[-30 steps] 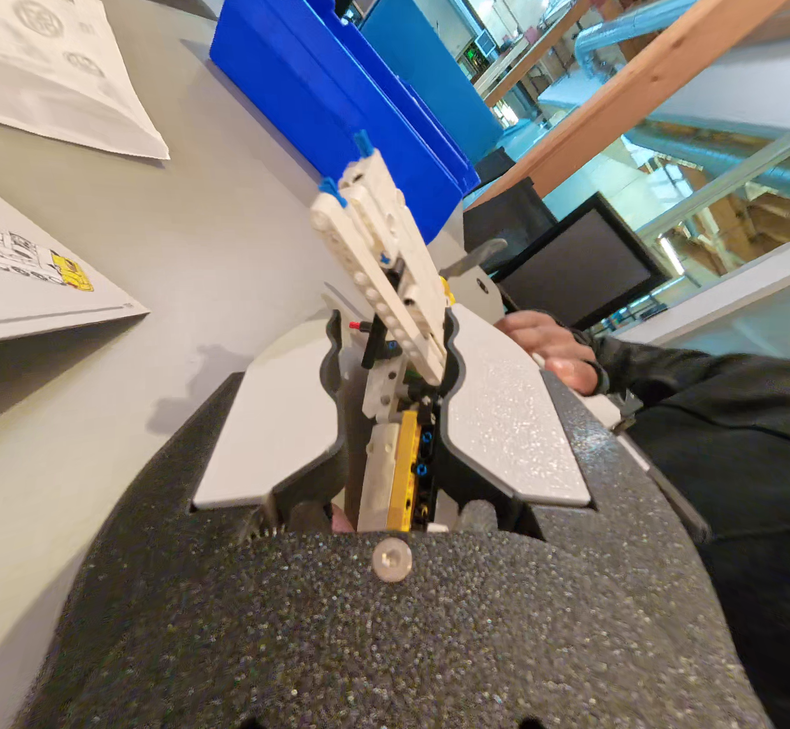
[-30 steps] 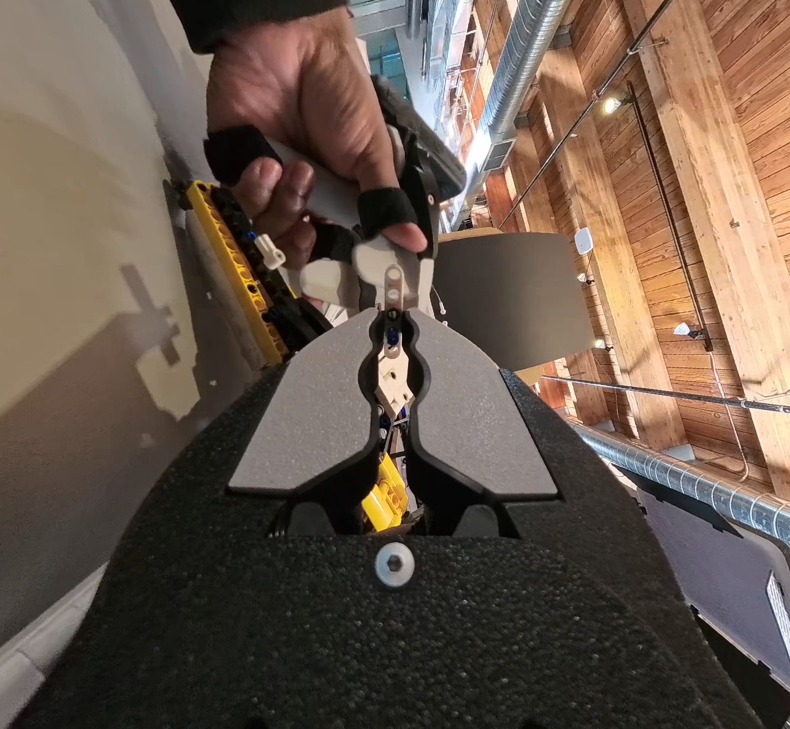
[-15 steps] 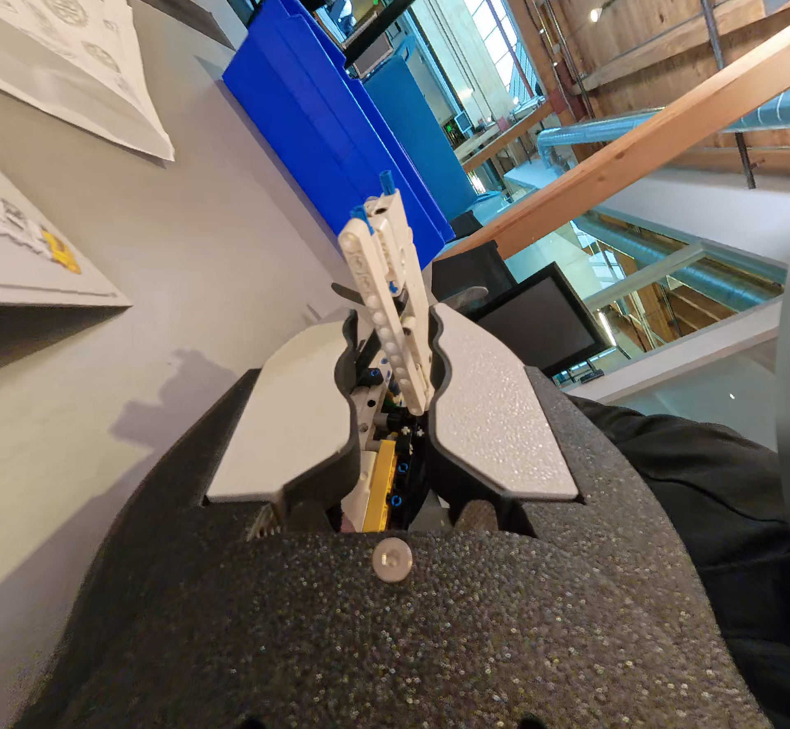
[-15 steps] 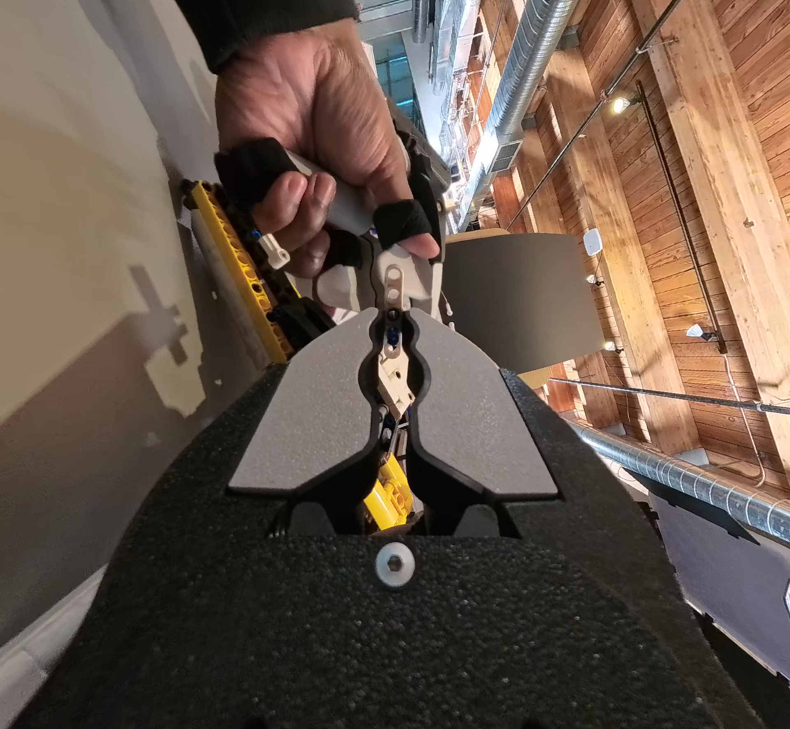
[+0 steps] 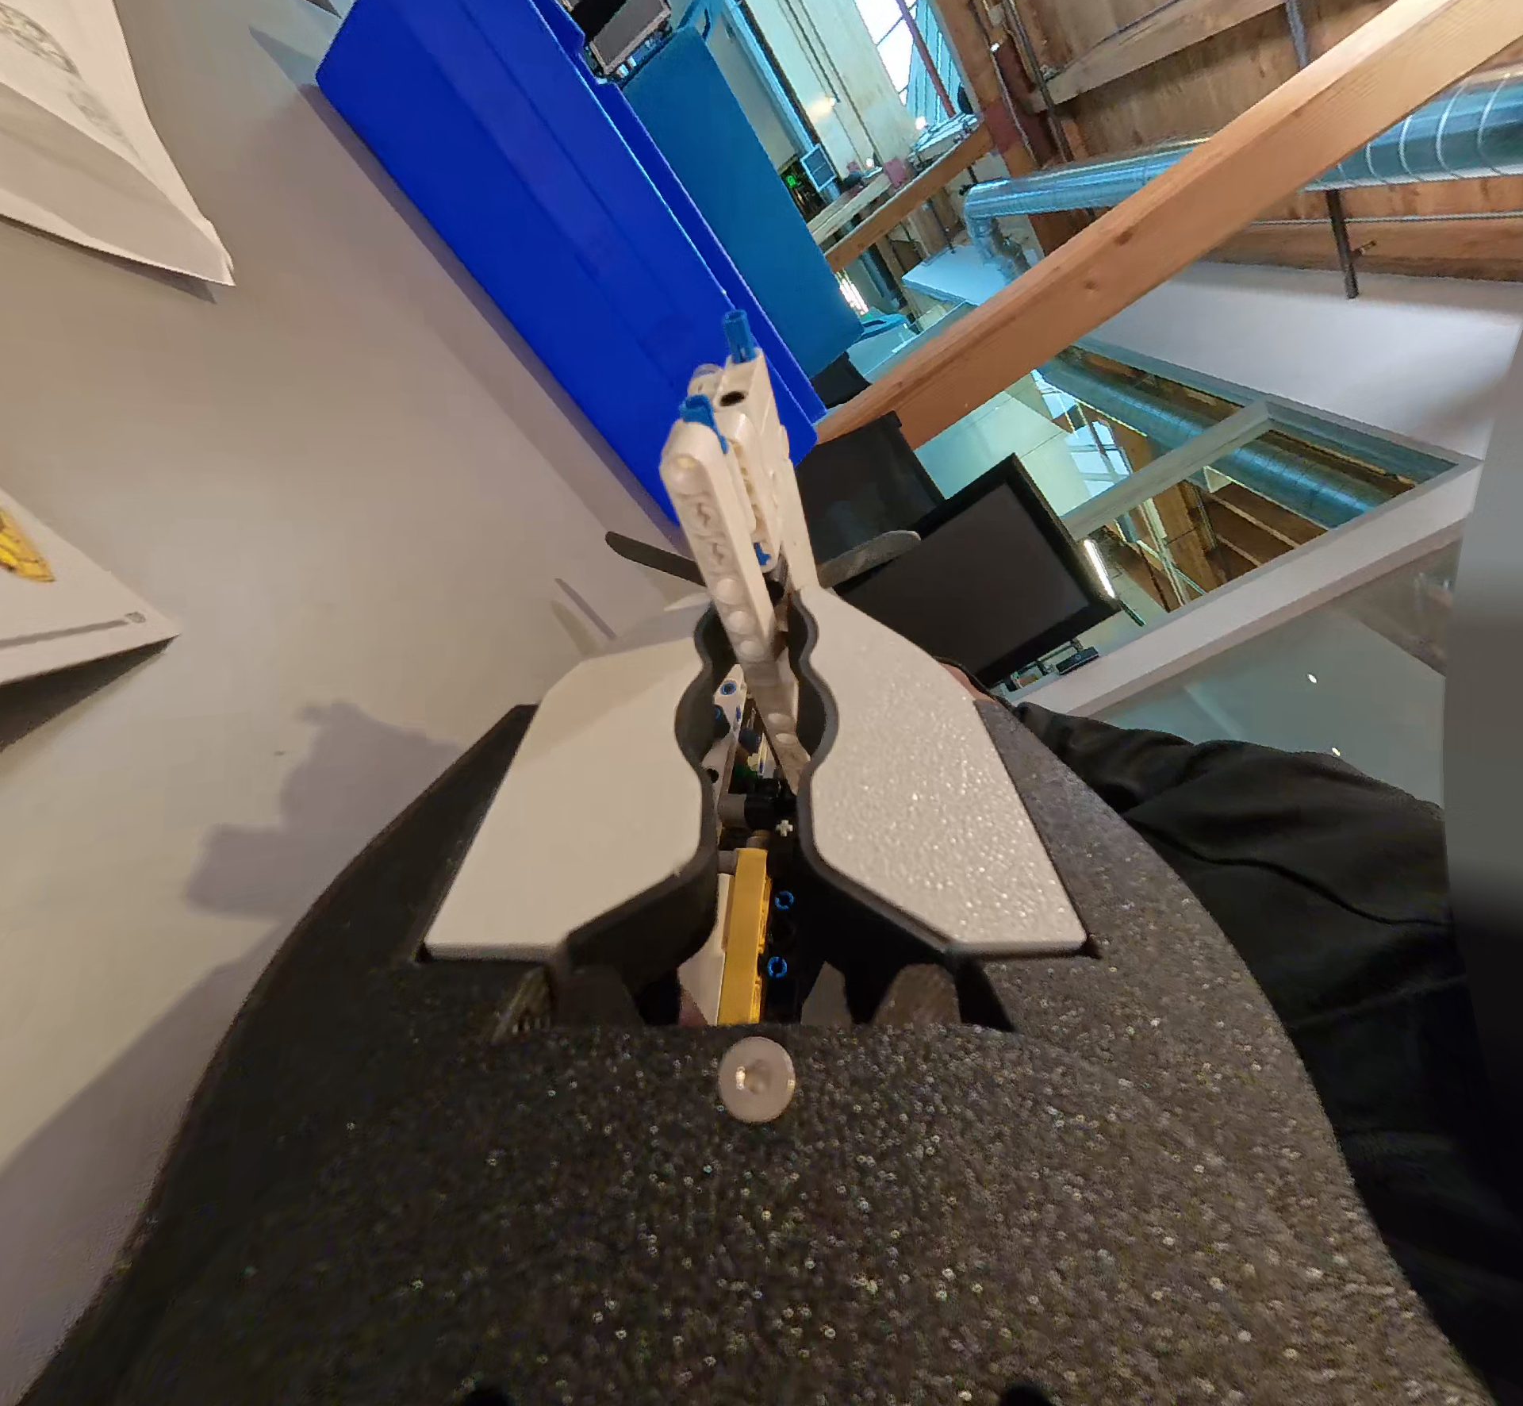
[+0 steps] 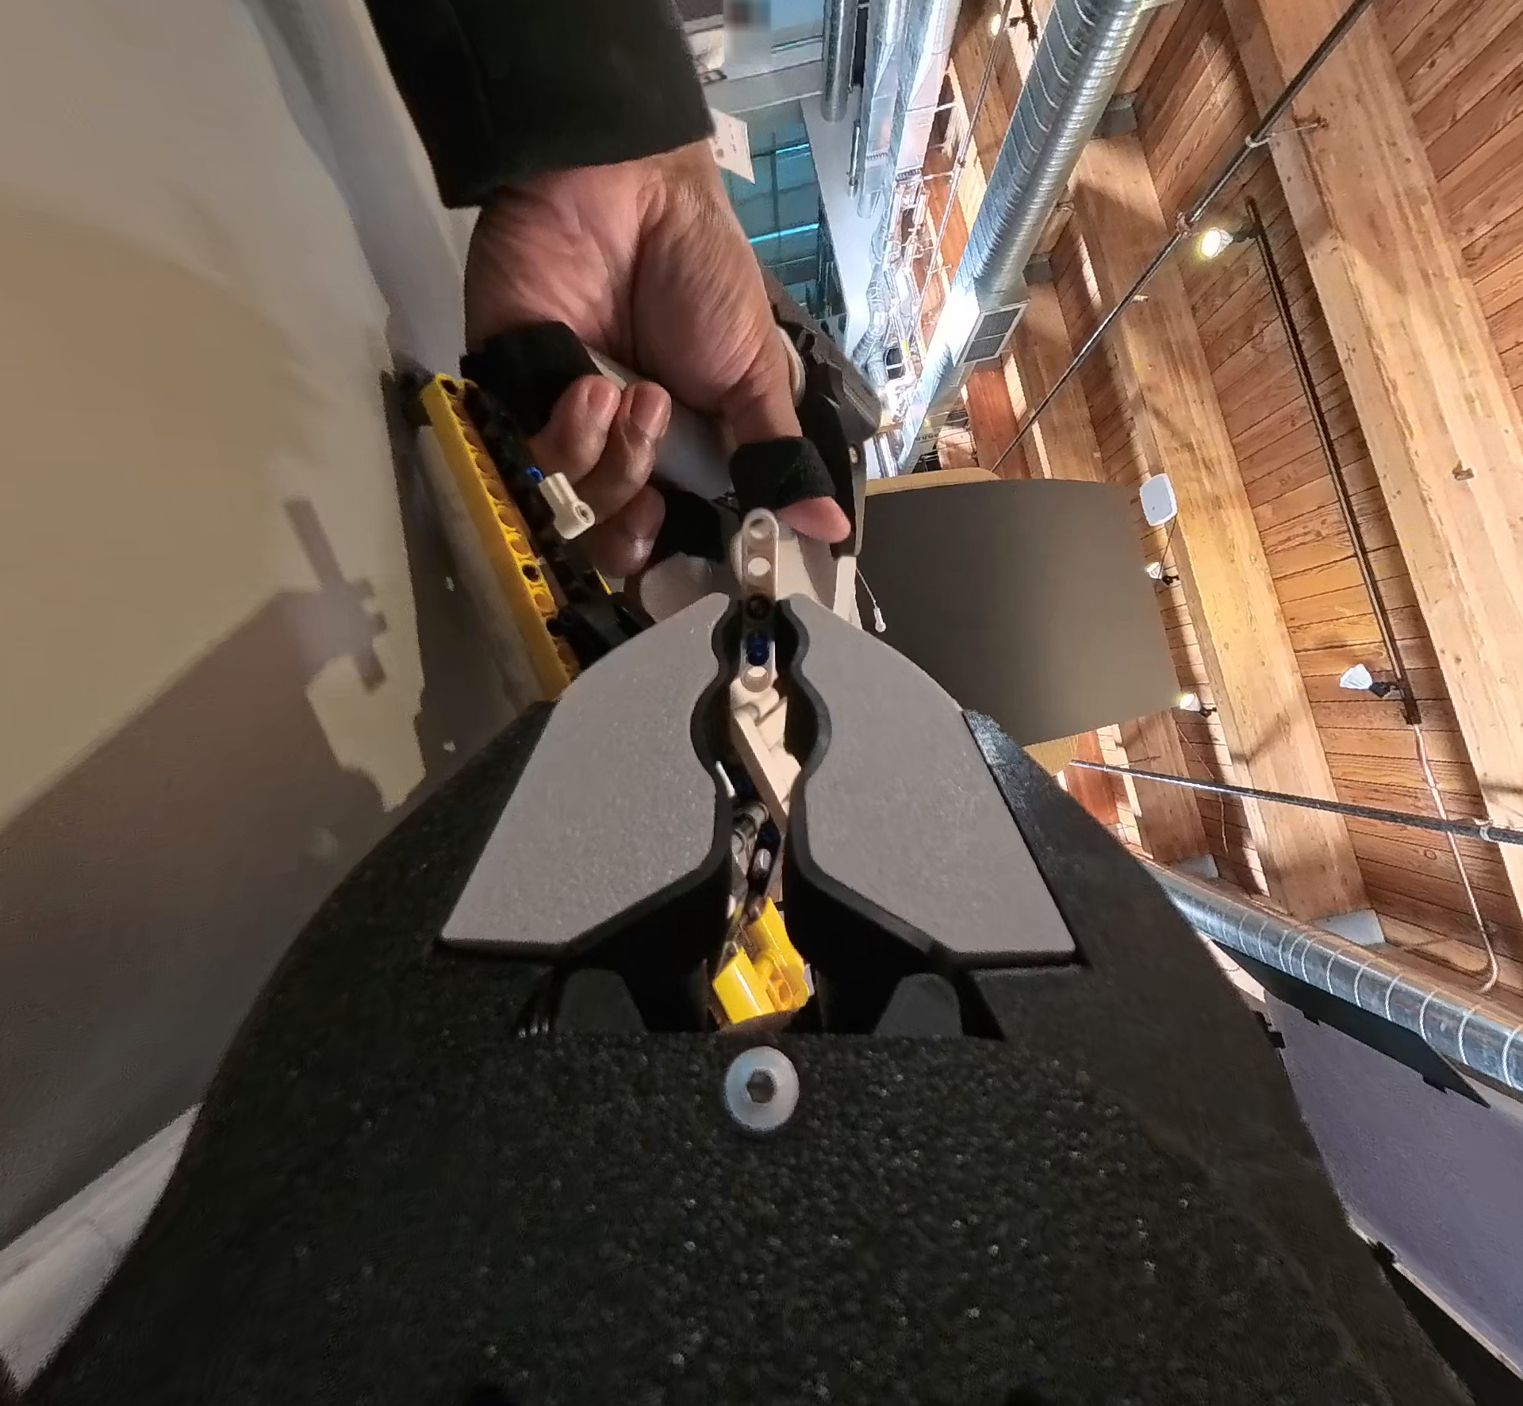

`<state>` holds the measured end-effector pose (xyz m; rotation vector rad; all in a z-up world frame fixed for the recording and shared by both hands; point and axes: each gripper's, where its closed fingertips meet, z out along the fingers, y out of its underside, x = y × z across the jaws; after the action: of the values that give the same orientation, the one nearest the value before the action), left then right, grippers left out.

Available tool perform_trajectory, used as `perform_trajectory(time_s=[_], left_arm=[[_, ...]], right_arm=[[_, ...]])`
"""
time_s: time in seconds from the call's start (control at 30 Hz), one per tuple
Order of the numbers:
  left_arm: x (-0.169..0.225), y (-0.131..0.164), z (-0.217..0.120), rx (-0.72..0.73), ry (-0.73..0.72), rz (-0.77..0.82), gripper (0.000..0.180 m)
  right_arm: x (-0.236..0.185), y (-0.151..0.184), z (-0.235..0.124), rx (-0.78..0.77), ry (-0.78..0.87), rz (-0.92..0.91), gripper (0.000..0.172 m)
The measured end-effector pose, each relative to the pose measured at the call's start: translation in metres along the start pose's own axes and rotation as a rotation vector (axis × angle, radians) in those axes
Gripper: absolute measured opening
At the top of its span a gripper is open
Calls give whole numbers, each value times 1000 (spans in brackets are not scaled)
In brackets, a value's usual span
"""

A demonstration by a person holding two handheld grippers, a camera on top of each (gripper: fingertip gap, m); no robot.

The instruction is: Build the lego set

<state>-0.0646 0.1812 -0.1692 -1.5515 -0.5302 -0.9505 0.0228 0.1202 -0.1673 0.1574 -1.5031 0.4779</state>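
We can read no text here. The printed sheets [image 5: 91, 97] at far left on the surface [image 5: 346, 509] carry only blurred diagrams, and the nearer sheet [image 5: 58, 608] shows a yellow patch [image 5: 18, 554] too small to make out.

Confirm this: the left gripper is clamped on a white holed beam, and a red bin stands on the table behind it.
Wrong on one point: the bin is blue, not red, as the left wrist view shows. The left gripper is indeed clamped on the white holed beam.
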Motion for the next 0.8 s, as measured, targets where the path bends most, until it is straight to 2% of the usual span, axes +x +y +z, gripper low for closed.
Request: perform_trajectory(time_s=[0.17,0.5,0.8], left_arm=[[0,-2,4,-3,-5,14,14],[0,-9,-10,86,-34,0,13],[-2,-19,-2,128,-44,28,11]], right_arm=[[-2,-1,0,13,-12,1,7],[-2,0,0,10,-18,4,7],[-4,-2,0,25,-31,4,7]])
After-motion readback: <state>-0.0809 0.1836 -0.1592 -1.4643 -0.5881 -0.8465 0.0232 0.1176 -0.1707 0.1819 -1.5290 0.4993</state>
